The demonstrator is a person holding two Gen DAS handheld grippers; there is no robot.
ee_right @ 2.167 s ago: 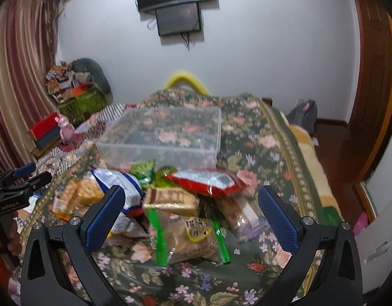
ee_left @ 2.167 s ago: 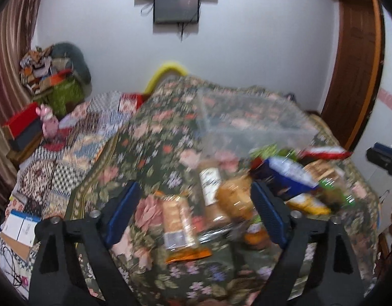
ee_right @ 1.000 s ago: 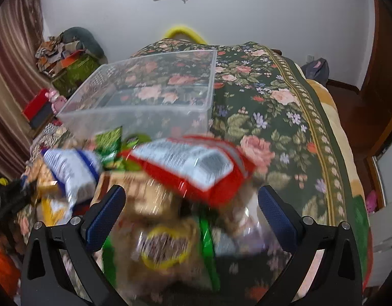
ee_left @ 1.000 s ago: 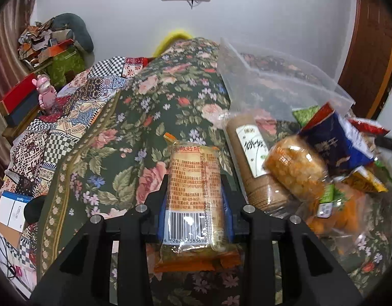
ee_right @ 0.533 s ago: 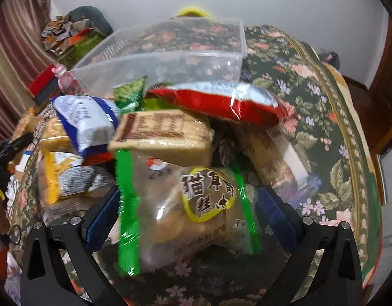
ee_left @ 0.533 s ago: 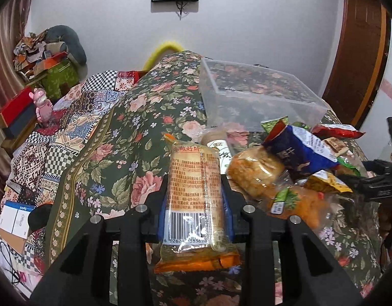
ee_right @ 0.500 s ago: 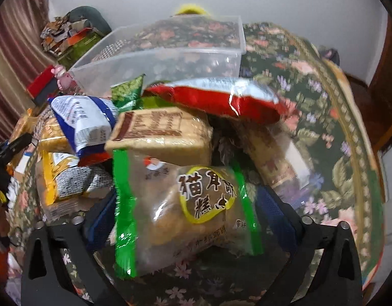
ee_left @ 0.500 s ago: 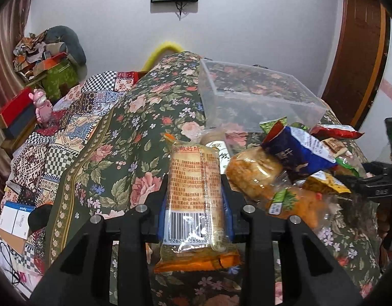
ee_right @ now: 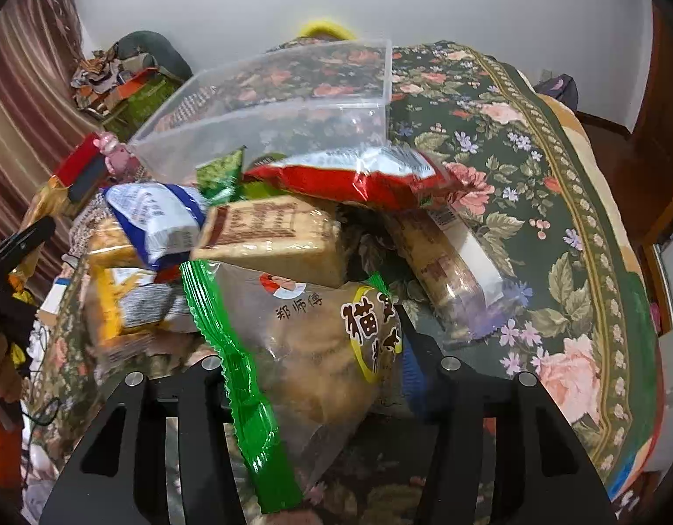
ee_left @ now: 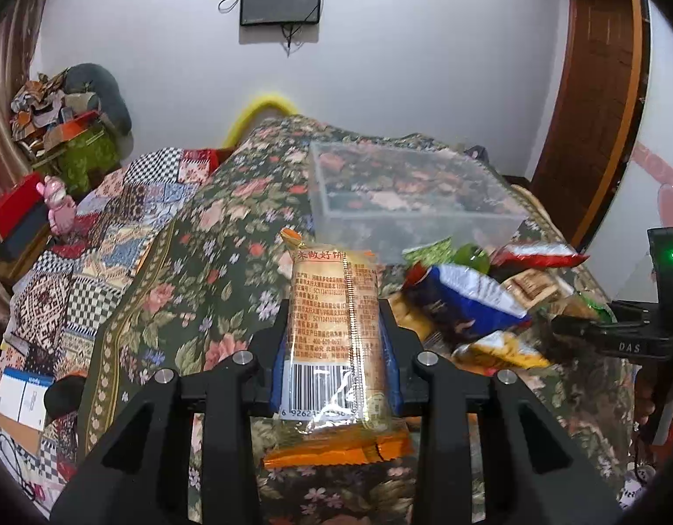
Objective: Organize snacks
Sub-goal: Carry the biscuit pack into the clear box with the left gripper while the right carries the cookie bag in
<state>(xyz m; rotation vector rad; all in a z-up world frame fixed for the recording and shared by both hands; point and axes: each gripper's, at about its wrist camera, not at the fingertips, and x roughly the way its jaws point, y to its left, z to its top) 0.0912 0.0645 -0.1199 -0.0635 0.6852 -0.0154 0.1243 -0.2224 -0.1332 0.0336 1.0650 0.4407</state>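
My left gripper (ee_left: 334, 363) is shut on a long clear cracker packet with an orange end (ee_left: 336, 341) and holds it above the floral bedspread. My right gripper (ee_right: 312, 376) is shut on a clear snack bag with green edges and a yellow label (ee_right: 310, 350). Behind both lies a heap of snack packets: a blue and white bag (ee_left: 463, 302), a red bag (ee_right: 349, 175), a tan wafer pack (ee_right: 270, 232). An empty clear plastic bin (ee_left: 406, 192) stands beyond the heap; it also shows in the right wrist view (ee_right: 284, 100).
The floral bedspread (ee_right: 533, 166) covers the bed. A patchwork quilt (ee_left: 95, 236), a pink toy (ee_left: 58, 205) and piled clutter (ee_left: 65, 122) lie to the left. A wooden door frame (ee_left: 598, 100) stands at the right. A screen (ee_left: 281, 0) hangs on the far wall.
My left gripper closed on the cracker packet and has lifted it. My right gripper dropped onto the green-edged bag and closed around it; its jaws were wide open half a second ago.
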